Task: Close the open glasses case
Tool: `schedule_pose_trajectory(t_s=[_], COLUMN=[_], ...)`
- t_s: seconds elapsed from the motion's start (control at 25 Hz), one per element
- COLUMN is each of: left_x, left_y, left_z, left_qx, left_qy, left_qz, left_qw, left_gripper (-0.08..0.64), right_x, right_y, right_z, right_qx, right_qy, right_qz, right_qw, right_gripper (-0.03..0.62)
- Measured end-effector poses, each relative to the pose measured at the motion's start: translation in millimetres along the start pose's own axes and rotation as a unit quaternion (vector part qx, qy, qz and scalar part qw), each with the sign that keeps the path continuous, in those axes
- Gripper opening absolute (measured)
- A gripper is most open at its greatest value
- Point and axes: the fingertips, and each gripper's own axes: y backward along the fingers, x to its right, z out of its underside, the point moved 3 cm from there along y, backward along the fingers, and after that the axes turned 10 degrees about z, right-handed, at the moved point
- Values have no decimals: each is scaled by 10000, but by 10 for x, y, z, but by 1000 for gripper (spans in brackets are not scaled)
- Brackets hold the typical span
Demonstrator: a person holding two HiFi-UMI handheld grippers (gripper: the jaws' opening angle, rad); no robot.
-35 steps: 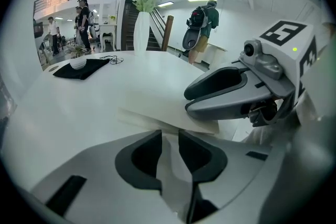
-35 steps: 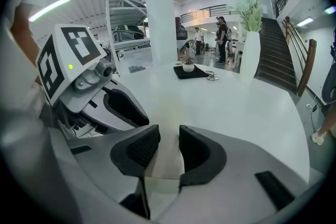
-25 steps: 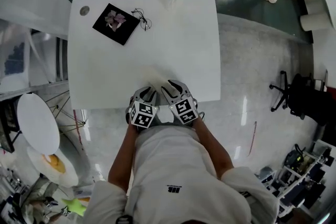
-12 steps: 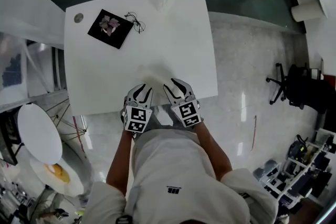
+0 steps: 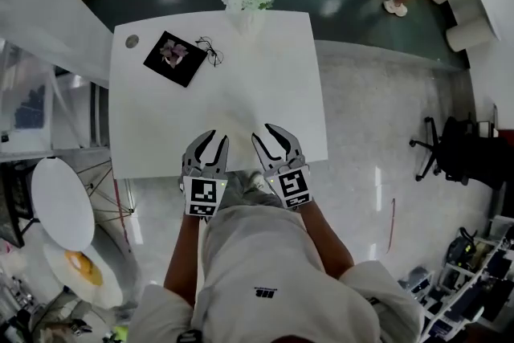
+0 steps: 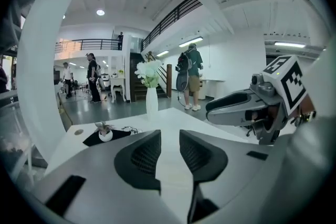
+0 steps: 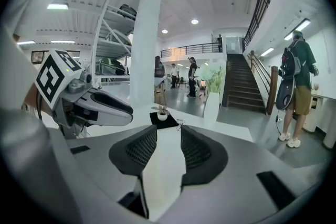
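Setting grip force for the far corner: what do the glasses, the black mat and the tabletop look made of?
Glasses: thin dark frame drawn as fine lines, probably metal wire; lenses too small to judge. Black mat: flat, matte, no glare, perhaps felt, fabric or card; cannot tell which. Tabletop: smooth white with a soft sheen, likely laminate or painted board.

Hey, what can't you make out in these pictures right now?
Glasses case: no view shows one; the head view's white table is washed out.
Glasses: head view, too small to tell folded or open.
Round disc at the table's corner: head view, too small to identify.
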Motion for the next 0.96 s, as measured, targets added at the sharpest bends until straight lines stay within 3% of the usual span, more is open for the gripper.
schedule_pose_trajectory(t_s=[0.4,0.64,0.96], left_x=[508,771,669], left_y=[457,702,764], left_z=[-701,-836,-846], left_qx=[616,719,784], left_qy=[-311,-415,-533], left_qz=[-658,-819,-887], left_qw=[9954,9932,9915], left_gripper=[123,123,123], right_x=[174,241,172], right_y=[730,1028,1022], right_z=[-469,-479,-666], right_qx=[990,964,1028], right_qy=[-100,-282,-211], right_qz=[-200,-146,-95], right_qw=[9948,9948,9944], right_gripper=[144,144,143])
